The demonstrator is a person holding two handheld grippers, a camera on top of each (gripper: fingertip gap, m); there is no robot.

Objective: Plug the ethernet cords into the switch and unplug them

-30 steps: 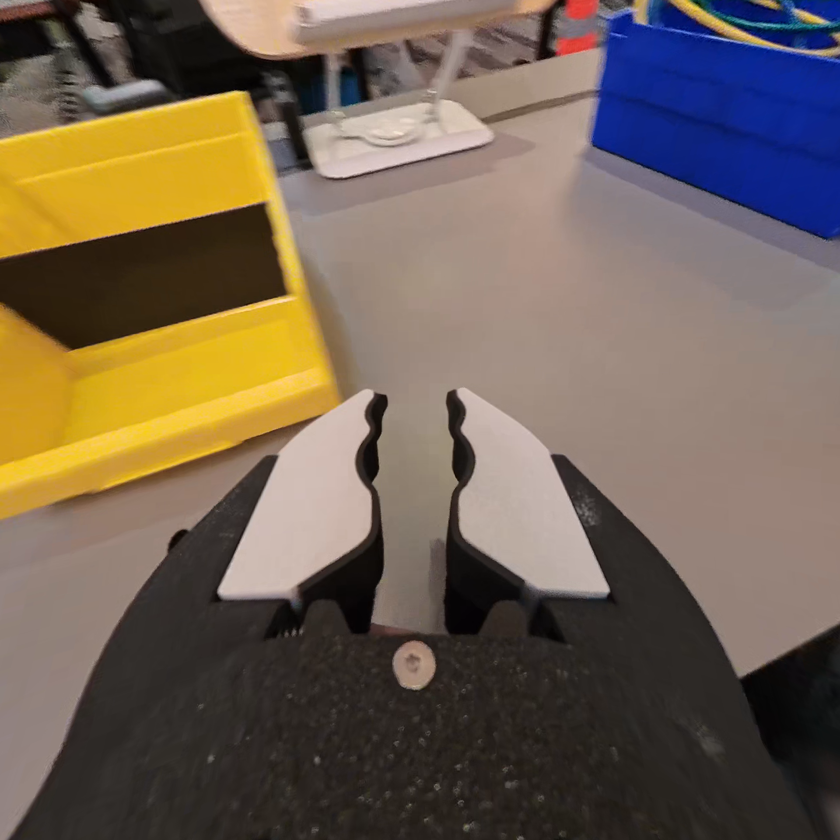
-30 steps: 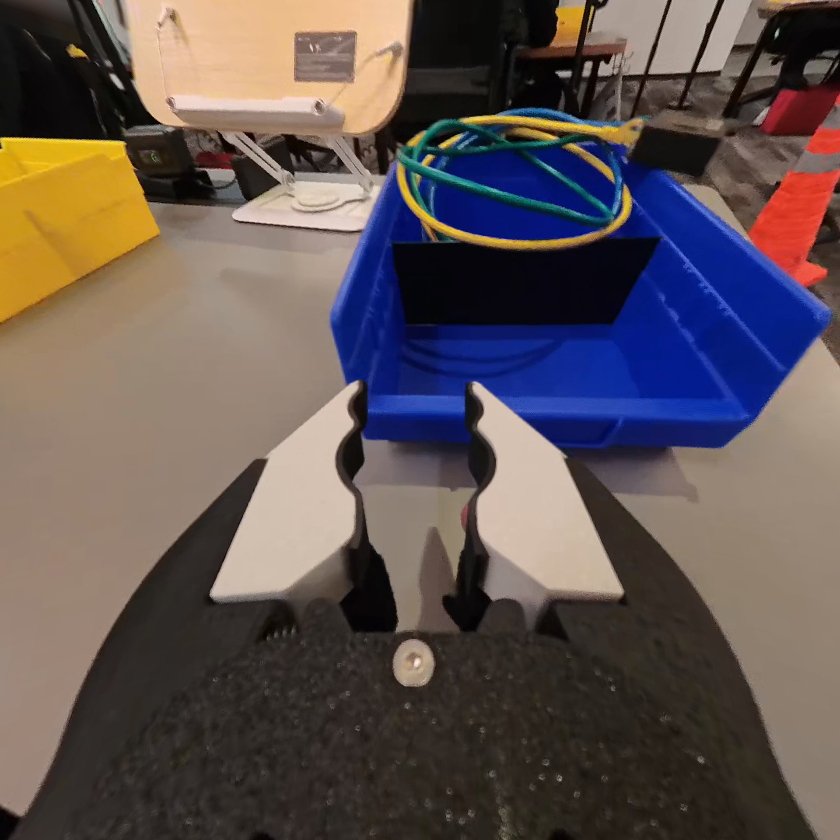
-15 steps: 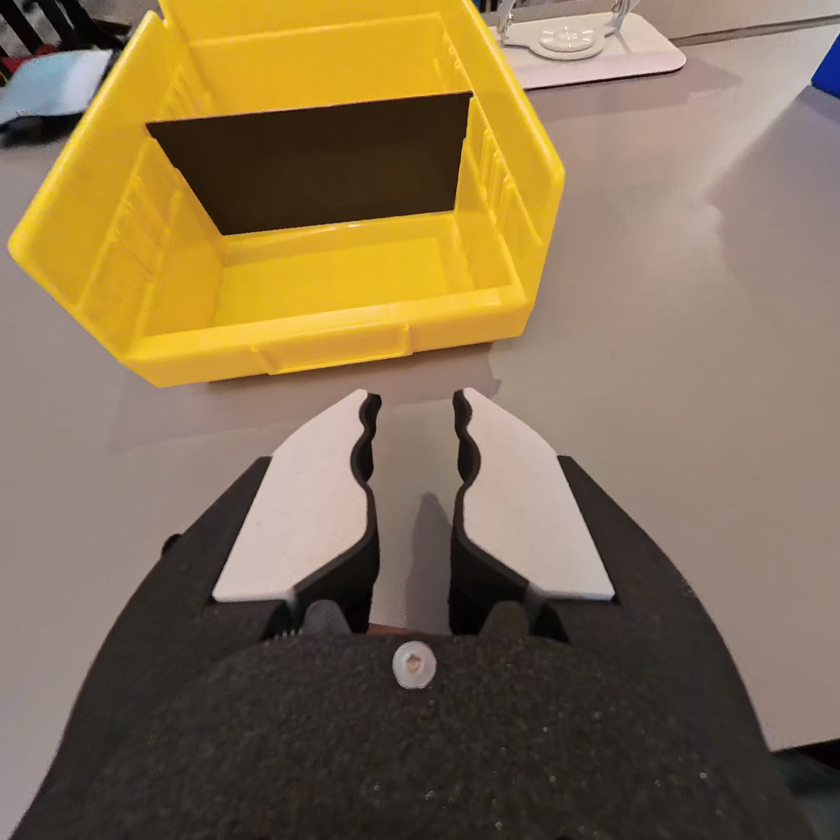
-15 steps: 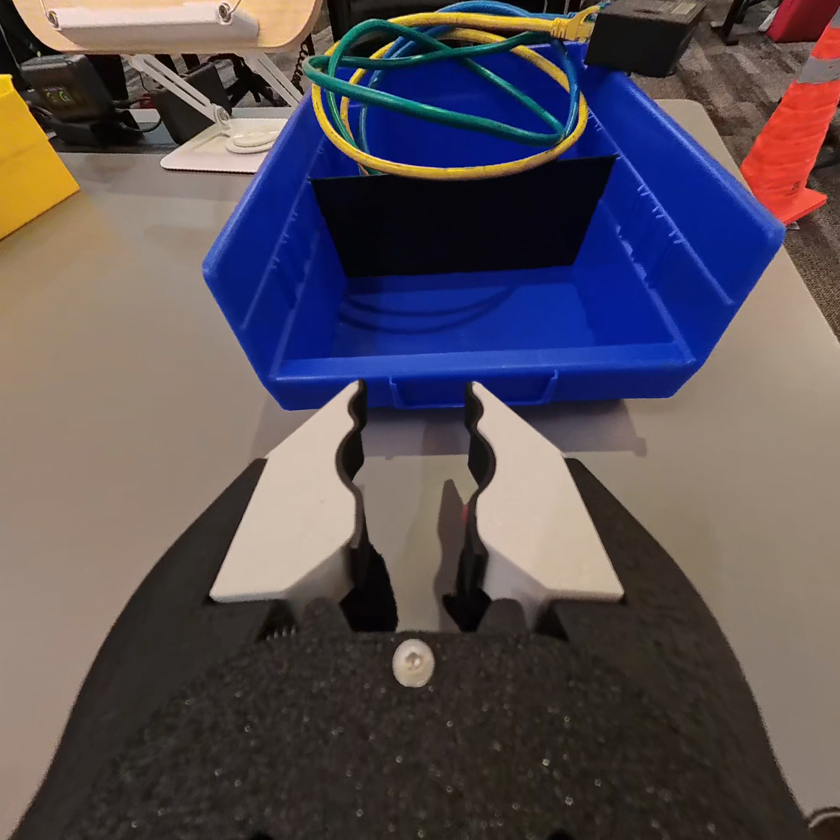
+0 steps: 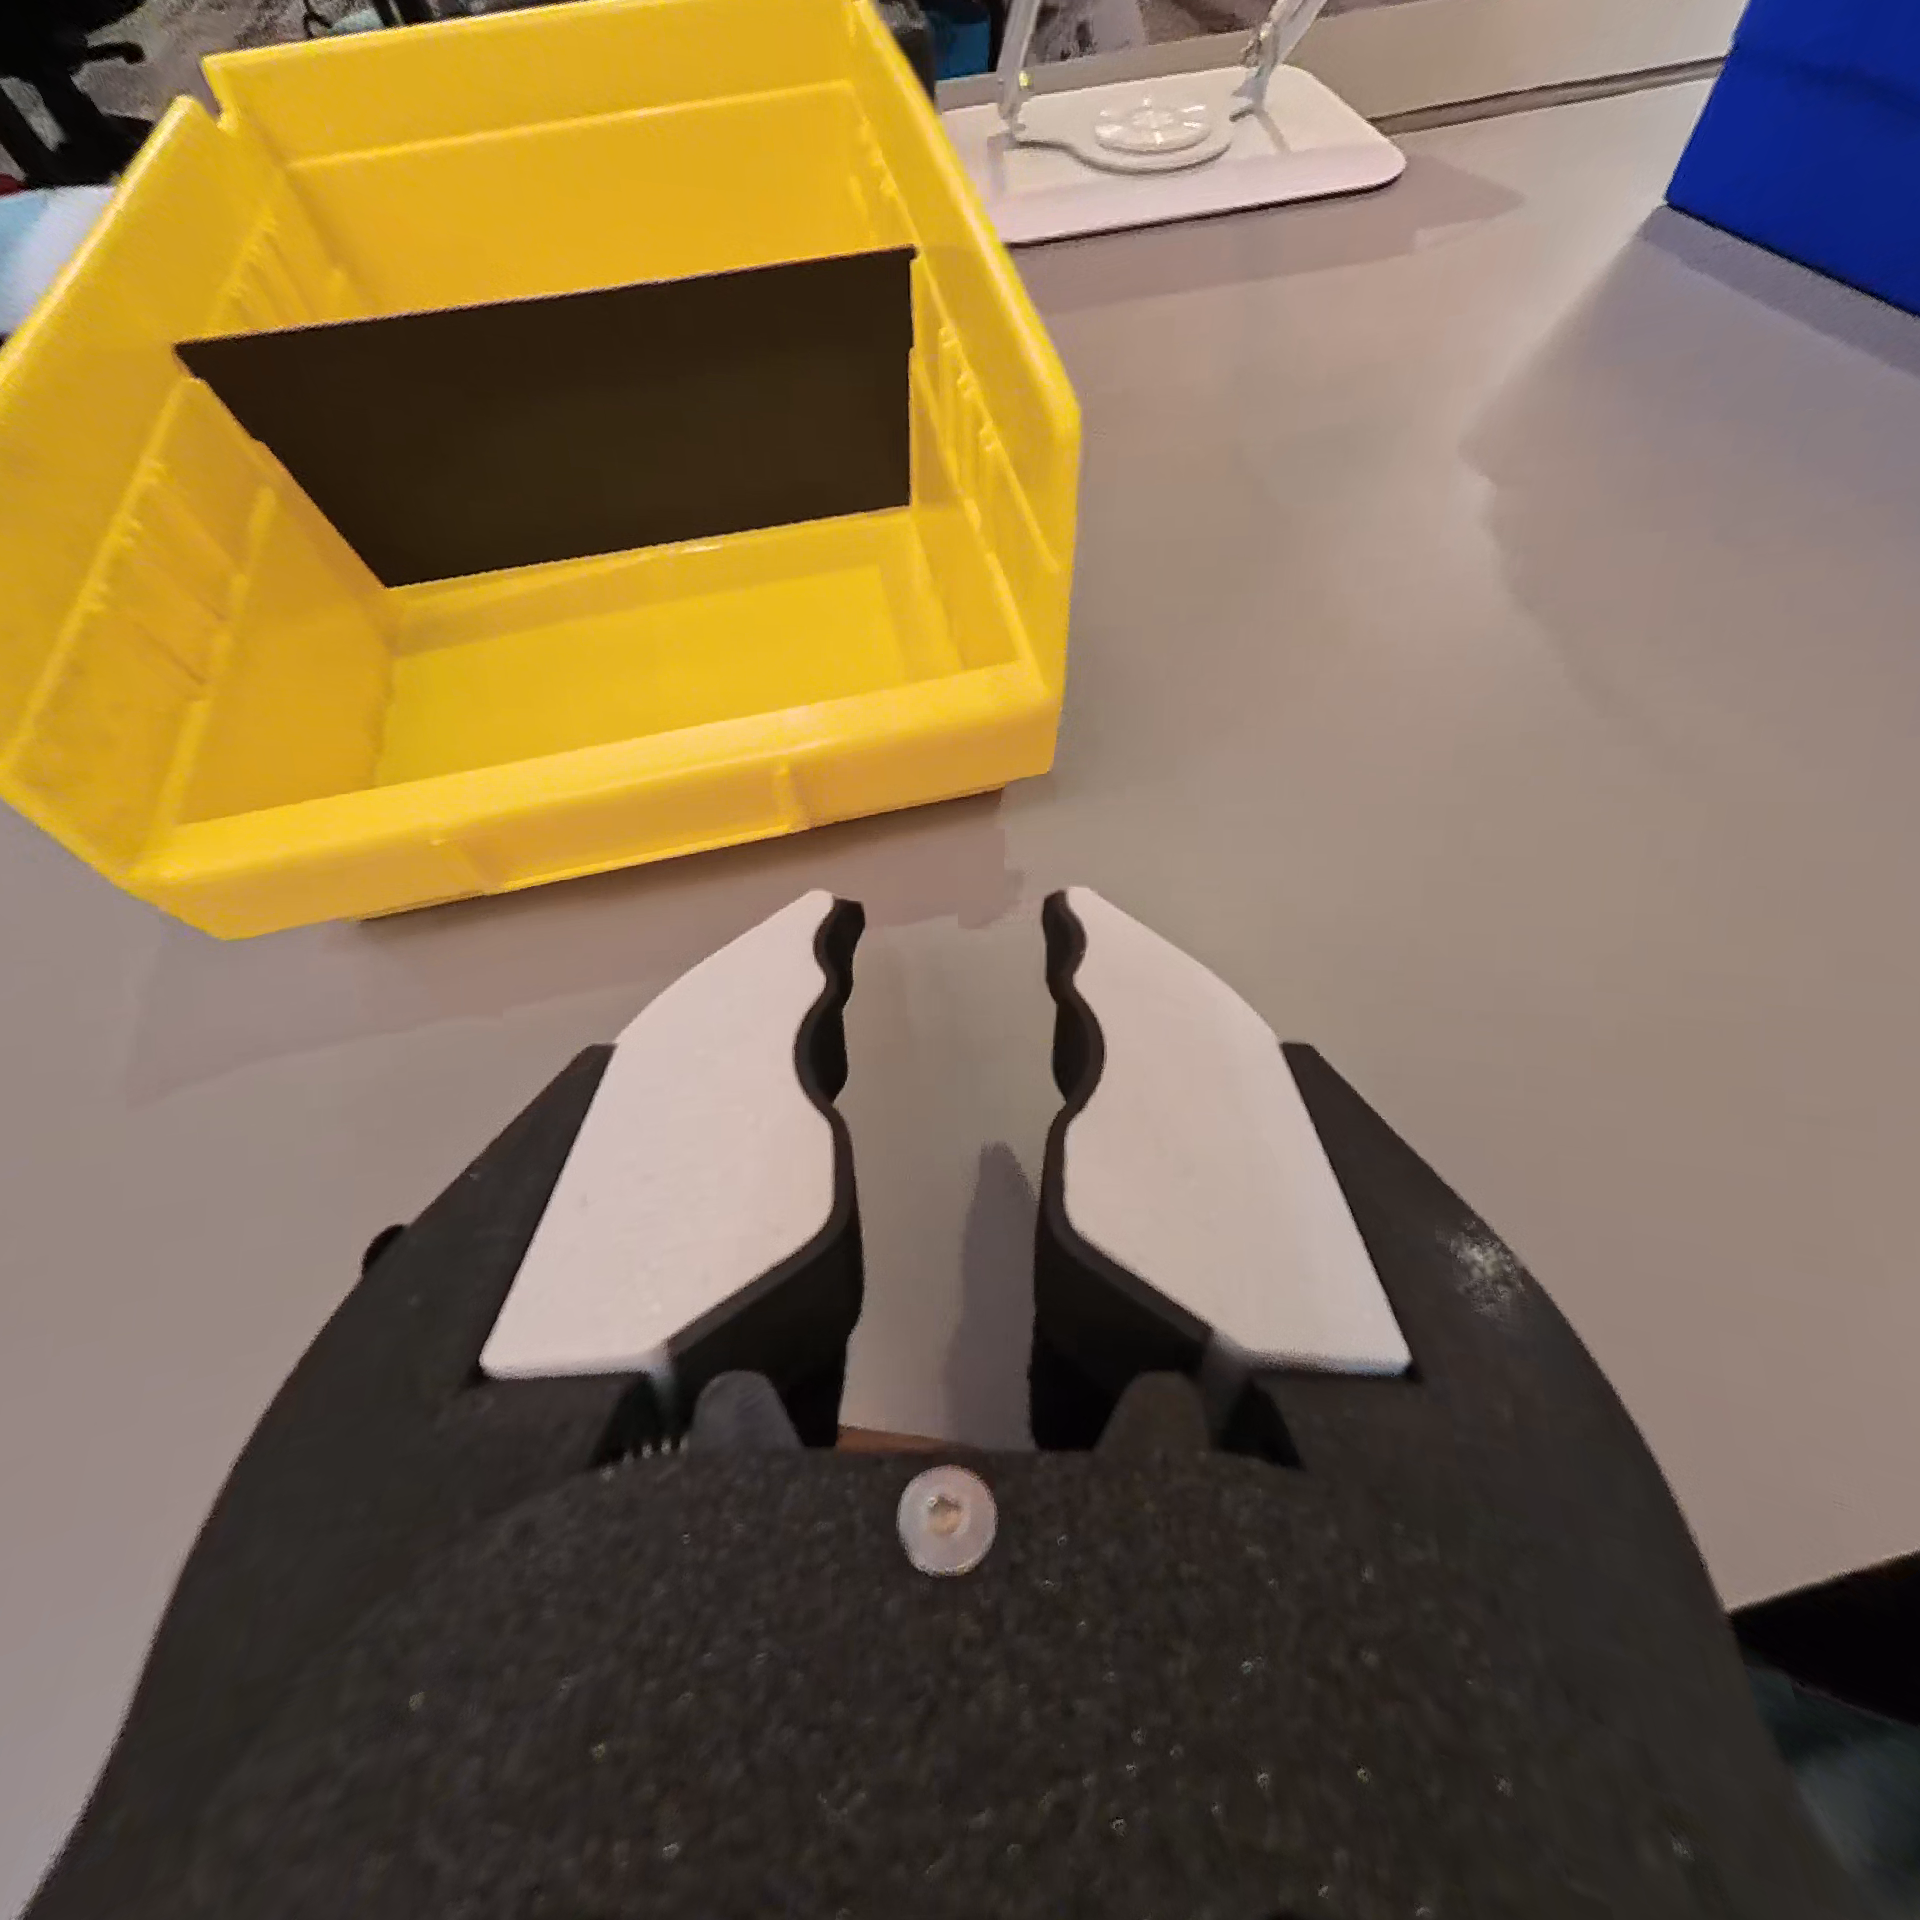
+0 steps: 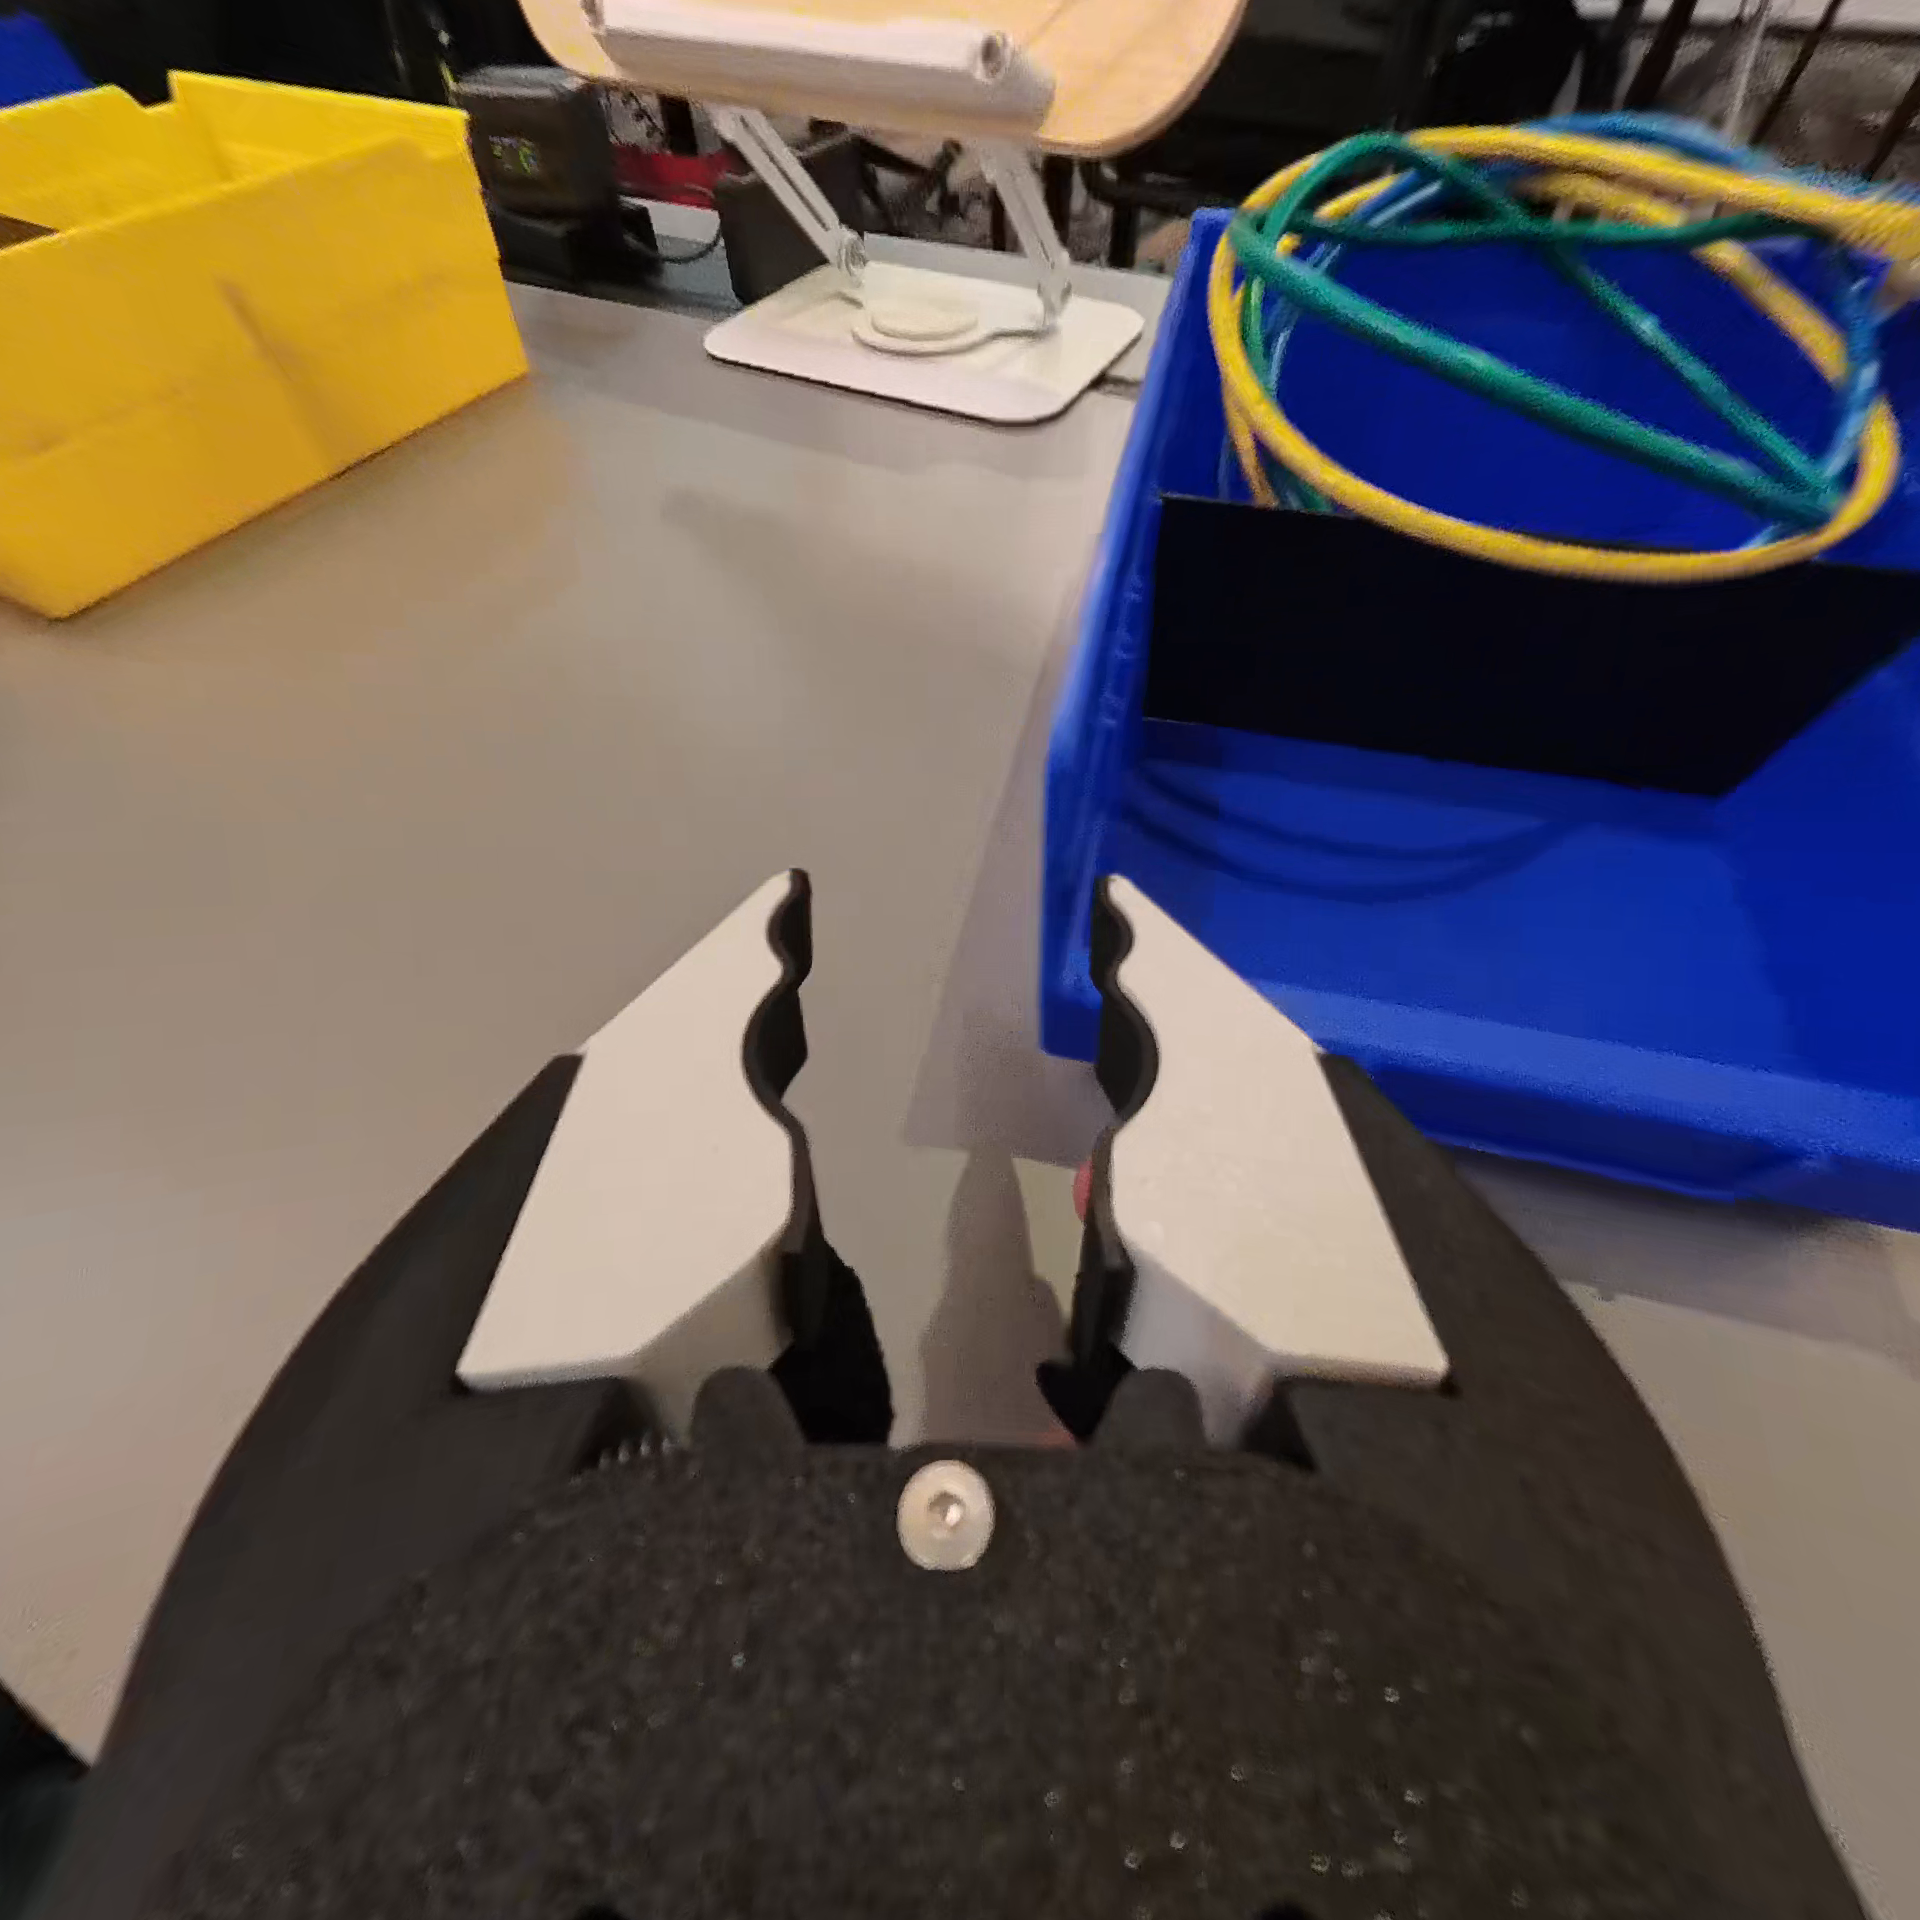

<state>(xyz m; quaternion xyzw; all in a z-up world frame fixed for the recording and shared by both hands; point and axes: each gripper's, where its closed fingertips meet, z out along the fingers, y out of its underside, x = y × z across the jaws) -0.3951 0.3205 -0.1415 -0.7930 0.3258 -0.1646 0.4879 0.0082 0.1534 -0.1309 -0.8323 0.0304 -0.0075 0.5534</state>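
Coiled yellow, green and blue ethernet cords [image 6: 1538, 343] lie in the back compartment of a blue bin [image 6: 1455, 1029], behind its dark divider. The switch is out of view now. My right gripper [image 6: 951, 894] is open and empty, low over the grey table, just left of the blue bin's front corner. My left gripper [image 5: 951, 914] is open and empty, just in front of the right end of a yellow bin [image 5: 582, 821] whose front compartment holds nothing. A corner of the blue bin [image 5: 1808, 156] shows at the far right of the left wrist view.
The yellow bin [image 6: 239, 322] stands at the left in the right wrist view. A white stand with a wooden board [image 6: 935, 343] stands at the back of the grey table [image 6: 520, 779], also in the left wrist view [image 5: 1174, 156]. A dark divider [image 5: 582, 416] splits the yellow bin.
The right wrist view has swung left, so the blue bin moved from centre to the right and the black switch left the view. The left gripper shifted slightly right of the yellow bin. Both stay open.
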